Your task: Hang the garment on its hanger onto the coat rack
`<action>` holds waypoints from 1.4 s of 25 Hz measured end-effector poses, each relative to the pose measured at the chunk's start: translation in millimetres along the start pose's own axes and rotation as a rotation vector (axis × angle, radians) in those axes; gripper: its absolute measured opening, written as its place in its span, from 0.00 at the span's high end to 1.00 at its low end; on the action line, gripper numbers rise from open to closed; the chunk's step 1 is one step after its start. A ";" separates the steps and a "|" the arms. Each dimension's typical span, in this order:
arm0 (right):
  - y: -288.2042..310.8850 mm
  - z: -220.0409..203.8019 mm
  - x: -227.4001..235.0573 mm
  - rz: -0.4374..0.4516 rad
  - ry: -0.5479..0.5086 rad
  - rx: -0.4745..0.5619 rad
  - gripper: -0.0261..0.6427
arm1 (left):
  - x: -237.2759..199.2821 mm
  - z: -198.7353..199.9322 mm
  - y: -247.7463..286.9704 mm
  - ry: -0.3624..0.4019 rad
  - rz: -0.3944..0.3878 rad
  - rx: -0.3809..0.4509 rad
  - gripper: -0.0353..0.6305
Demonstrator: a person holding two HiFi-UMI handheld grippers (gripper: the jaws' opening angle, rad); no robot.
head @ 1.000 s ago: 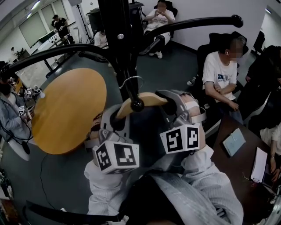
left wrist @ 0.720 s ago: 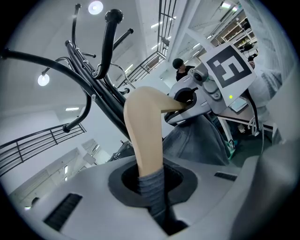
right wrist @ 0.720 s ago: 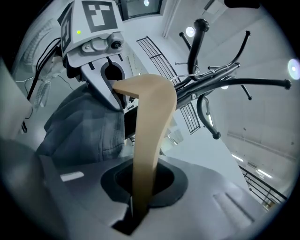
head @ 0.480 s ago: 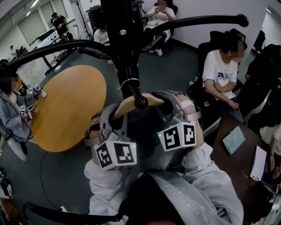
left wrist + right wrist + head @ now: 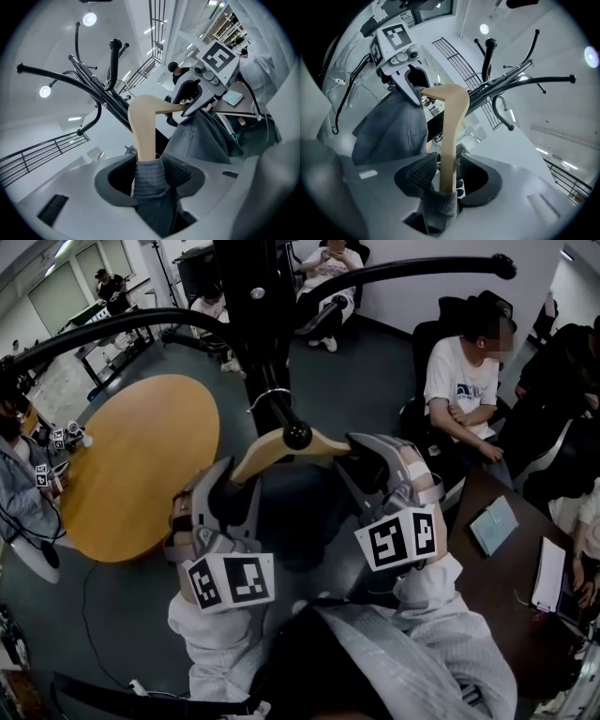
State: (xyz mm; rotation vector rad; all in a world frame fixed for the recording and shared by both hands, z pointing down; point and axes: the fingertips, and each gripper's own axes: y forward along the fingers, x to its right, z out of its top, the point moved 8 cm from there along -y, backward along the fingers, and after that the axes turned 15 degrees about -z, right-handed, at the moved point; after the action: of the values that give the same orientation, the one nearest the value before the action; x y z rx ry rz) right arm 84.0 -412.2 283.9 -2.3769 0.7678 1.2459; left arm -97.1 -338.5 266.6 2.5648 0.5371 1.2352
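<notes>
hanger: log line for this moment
hanger | hook on coat rack | left tool opening, hanger between | right tool opening, hanger between

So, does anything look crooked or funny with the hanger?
Nothing stands out. The wooden hanger hangs hooked on the coat rack, grey garment draped on it. The left gripper and right gripper are opening around its ends.

Coat rack pole point(image 5: 258, 324) dead ahead, its ball-tipped peg point(image 5: 297, 435) right at the hanger point(image 5: 267, 454) apex. Left rack arm point(image 5: 103, 329) and right rack arm point(image 5: 412, 268) sweep out wide and block a straight lift. Round wooden counter point(image 5: 141, 465) close on the left. Seated person point(image 5: 464, 390) and dark counter point(image 5: 497, 563) crowd the right. Bare floor point(image 5: 366, 381) past the pole is open.
</notes>
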 end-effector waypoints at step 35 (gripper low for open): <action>-75.4 63.5 -82.6 -0.249 0.776 0.003 0.96 | 50.9 -53.8 -80.4 -0.685 0.022 0.532 0.94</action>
State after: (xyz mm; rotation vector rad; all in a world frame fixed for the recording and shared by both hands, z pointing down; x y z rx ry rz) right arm 50.4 -293.9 321.6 -2.8420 0.6266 0.1919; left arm -128.0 -241.0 305.4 3.1718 0.7386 0.1510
